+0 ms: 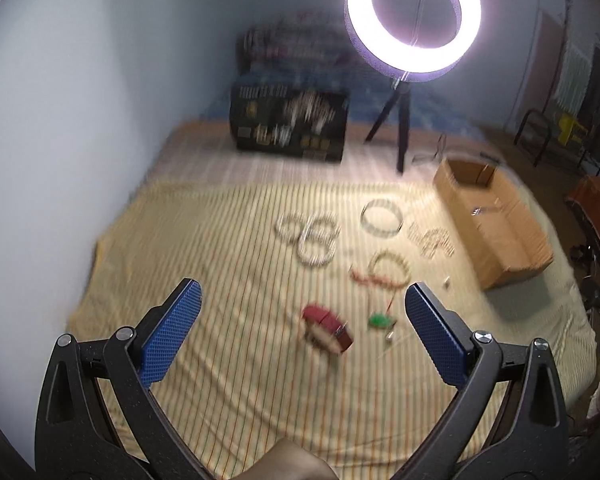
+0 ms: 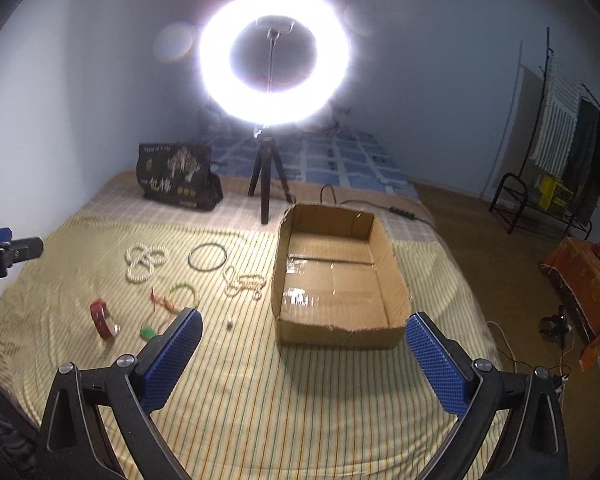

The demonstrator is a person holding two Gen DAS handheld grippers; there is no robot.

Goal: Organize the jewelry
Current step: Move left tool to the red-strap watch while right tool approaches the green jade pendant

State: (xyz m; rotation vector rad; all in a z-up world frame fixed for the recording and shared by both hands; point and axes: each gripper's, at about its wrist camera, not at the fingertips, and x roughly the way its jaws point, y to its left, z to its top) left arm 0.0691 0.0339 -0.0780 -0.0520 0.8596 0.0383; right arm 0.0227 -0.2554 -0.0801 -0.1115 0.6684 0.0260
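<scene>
We see a matt brown cardboard box [image 2: 340, 280] with glossy tape inside, resting on soft striped cloth bedsheet [image 2: 240, 380]. The pearl bead necklace [image 2: 144, 260] looks smooth; the gripper pads [image 2: 172, 360] are textured blue rubber.

**Two wrist cameras, one bed, slightly offset**

The left wrist view rides above the near left part of the bed [image 1: 236, 380], facing across the striped cover toward the back wall, and it is motion-blurred. The ring light [image 1: 414, 16] stands up and to its right, the cardboard box [image 1: 496, 224] off at the right edge. The right wrist view sits further right and sharper, looking down the bed with the cardboard box [image 2: 340, 332] almost dead ahead and close, the ring light [image 2: 274, 54] straight in front. Both share the jewelry scattered mid-bed, the box, the light and the dark bag [image 2: 178, 176] by the wall. The left hand-held gripper [image 2: 4, 250] pokes into the right view's left edge.
</scene>
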